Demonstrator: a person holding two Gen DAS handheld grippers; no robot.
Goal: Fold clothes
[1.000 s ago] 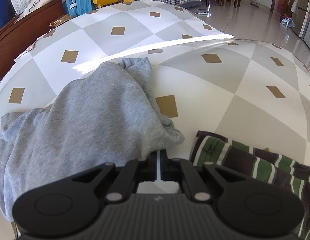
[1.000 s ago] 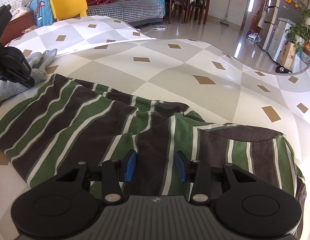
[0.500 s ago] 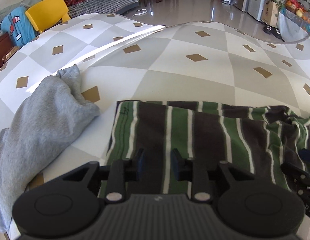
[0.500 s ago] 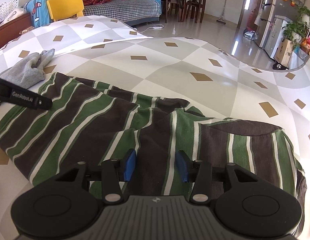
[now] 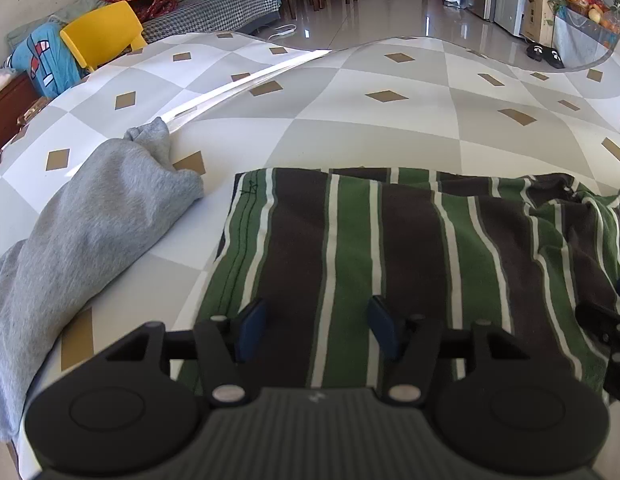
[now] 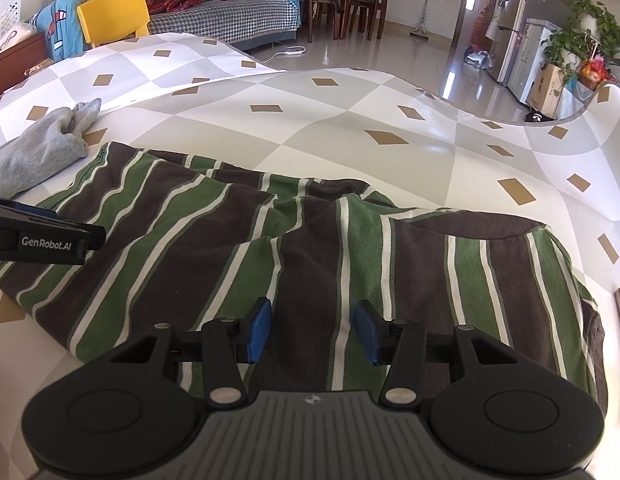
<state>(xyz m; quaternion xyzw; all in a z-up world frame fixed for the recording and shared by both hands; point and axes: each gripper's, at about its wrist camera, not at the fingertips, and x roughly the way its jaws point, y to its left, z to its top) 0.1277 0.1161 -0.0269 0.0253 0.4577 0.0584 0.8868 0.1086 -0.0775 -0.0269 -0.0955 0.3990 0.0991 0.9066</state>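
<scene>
With my left tongs (image 5: pixel 315 326) opening and right tongs (image 6: pixel 311 330) released over the striped shirt (image 6: pixel 270 248) at lower frame, I should pinch its near hem evenly.

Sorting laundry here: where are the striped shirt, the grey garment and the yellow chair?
striped shirt (image 6: pixel 310 240): right wrist view, its rumpled middle.
grey garment (image 5: pixel 90 216): left wrist view, its broad middle.
yellow chair (image 6: pixel 112 14): right wrist view, its backrest.

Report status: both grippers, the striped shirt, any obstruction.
Left gripper opening, nothing clamped; right gripper open, empty. Both over striped shirt, rumpled, lying on the table. Grey garment beside it, clear.
</scene>
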